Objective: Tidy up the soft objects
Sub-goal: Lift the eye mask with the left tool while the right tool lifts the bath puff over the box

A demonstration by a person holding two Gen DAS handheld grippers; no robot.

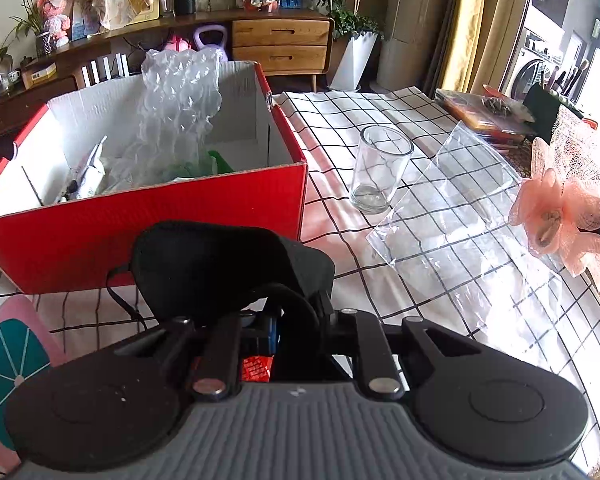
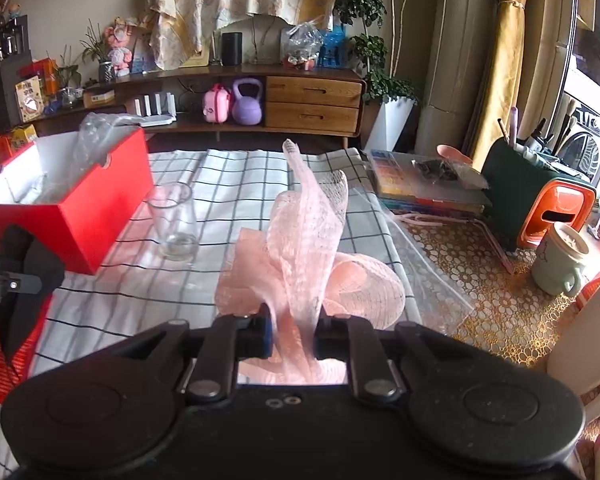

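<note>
My left gripper (image 1: 296, 320) is shut on a black fabric face mask (image 1: 220, 264), which bulges up over the fingers just in front of the red cardboard box (image 1: 140, 232). The box is white inside and holds bubble wrap (image 1: 176, 108) and other items. My right gripper (image 2: 292, 328) is shut on a pink mesh puff (image 2: 304, 252), whose netting stands up above the checked tablecloth (image 2: 240, 172). In the left wrist view the pink puff (image 1: 556, 216) hangs at the far right. The right wrist view shows the black mask (image 2: 28, 280) at the far left, near the box (image 2: 100, 216).
An empty drinking glass (image 1: 380, 168) stands right of the box, with a clear plastic bag (image 1: 452, 216) lying flat beside it. A stack of books (image 2: 420, 188), a green brush holder (image 2: 512, 184) and a mug (image 2: 560, 260) crowd the right side. A pink patterned item (image 1: 12, 352) lies at the near left.
</note>
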